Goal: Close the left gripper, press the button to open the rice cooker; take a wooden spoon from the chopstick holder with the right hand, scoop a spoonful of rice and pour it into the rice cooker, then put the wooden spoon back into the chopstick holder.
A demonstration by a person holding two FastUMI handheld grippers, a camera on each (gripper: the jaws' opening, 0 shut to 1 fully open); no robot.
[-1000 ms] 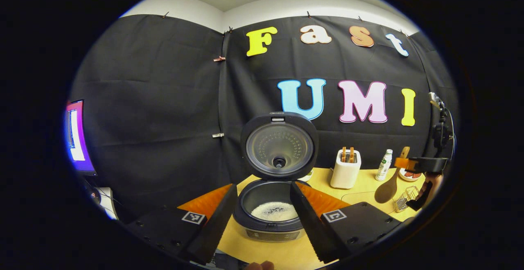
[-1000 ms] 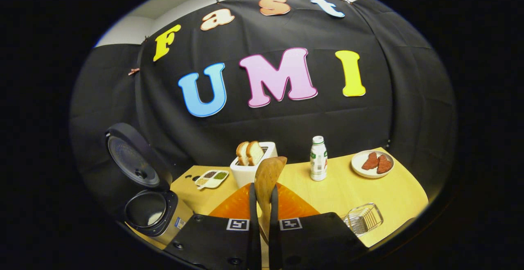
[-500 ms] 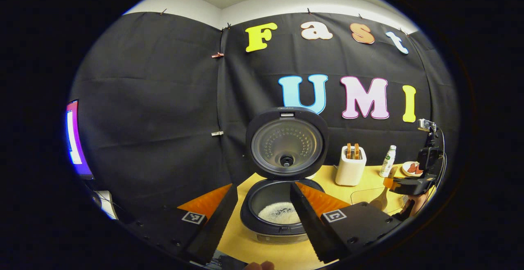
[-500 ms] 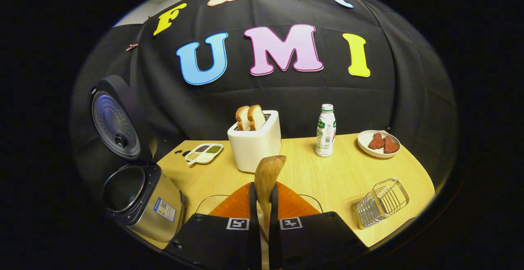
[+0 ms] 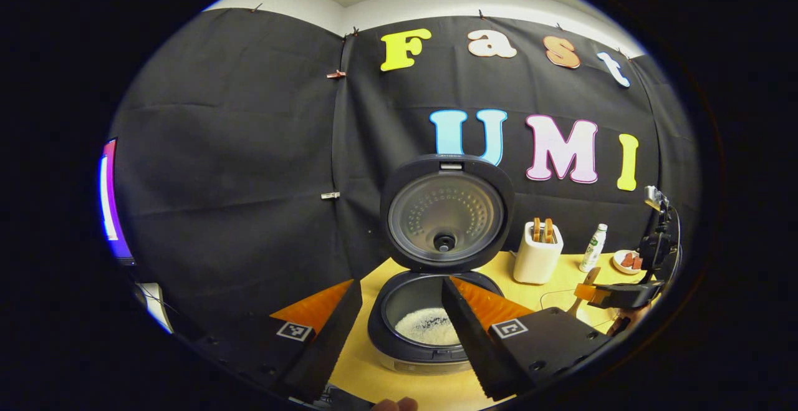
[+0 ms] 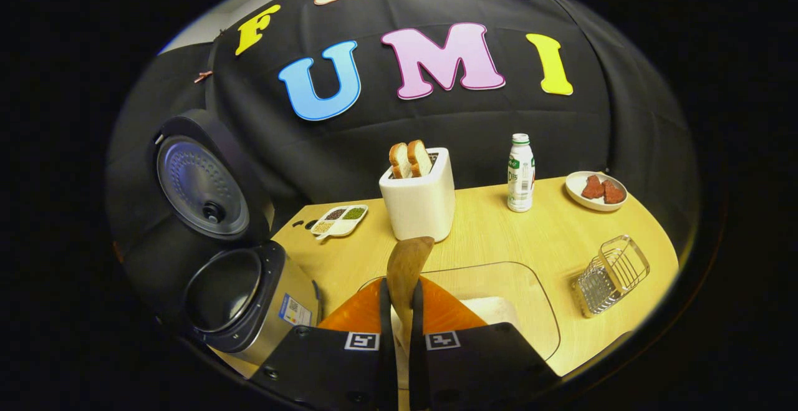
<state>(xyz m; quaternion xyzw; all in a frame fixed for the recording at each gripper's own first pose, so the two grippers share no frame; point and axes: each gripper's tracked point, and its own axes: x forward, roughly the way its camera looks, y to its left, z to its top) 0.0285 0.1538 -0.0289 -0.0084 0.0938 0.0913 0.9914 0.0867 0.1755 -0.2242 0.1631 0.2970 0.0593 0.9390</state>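
Wooden and pale brown, the long-handled wooden spoon [image 6: 408,261] is held in the right tongs [image 6: 399,283], which are closed tightly on its handle from both sides, with the spoon bowl standing up in front of them. The spoon is seen above the near rim of the clear, rounded container [image 6: 536,299] in which white rice [image 6: 492,305] lies, so the step in hand is judged to be the scooping. For this to be done well, the spoon should be tipped forward and lowered into the rice, then brought up level, so that no grains are spilled on the yellow wooden worktop [image 6: 499,236] on the way. The black and silver rice cooker [image 6: 249,299] stands to the left of the container with its round lid [image 5: 444,211] fully raised. Some white grains are already seen in its pot, and a short, flat path to it is advised. The silver wire chopstick holder [image 6: 611,274] is tilted on the worktop well to the right of the container. The left tongs [image 5: 402,286] are held wide open in front of the cooker, and nothing is gripped or touched by them.
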